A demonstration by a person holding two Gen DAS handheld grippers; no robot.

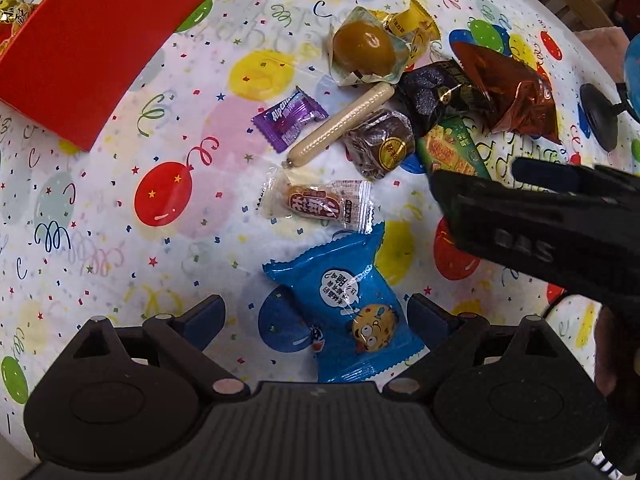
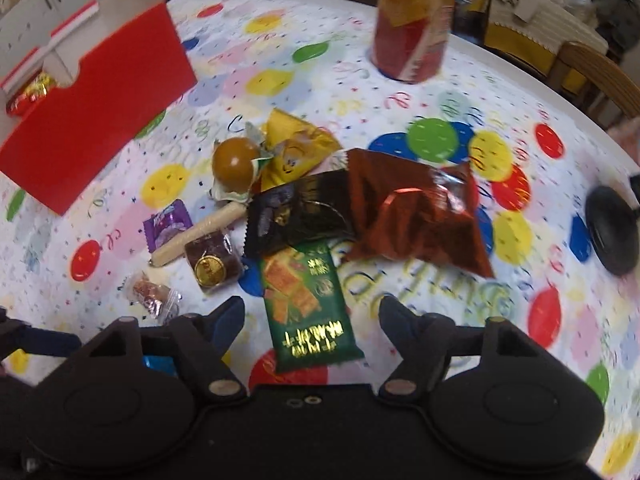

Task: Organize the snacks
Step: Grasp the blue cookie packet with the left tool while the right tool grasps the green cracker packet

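Observation:
My left gripper (image 1: 316,314) is open, its fingers on either side of a blue cookie packet (image 1: 346,312) lying on the balloon tablecloth. My right gripper (image 2: 312,316) is open over a green cracker packet (image 2: 306,300); it also shows in the left wrist view (image 1: 472,184) as a black body above that packet (image 1: 448,148). Loose snacks lie in a pile: a purple candy (image 1: 290,118), a sausage stick (image 1: 340,124), a brown round cake (image 1: 380,142), a clear-wrapped candy (image 1: 316,204), an amber jelly cup (image 1: 362,46), a black packet (image 2: 296,210) and a red foil bag (image 2: 412,216).
A red cardboard box (image 2: 92,120) stands open at the left with a few wrapped candies (image 2: 30,92) inside; its wall shows in the left wrist view (image 1: 92,36). A red and yellow can (image 2: 412,20) stands at the back. A black round base (image 2: 612,228) sits near the right table edge.

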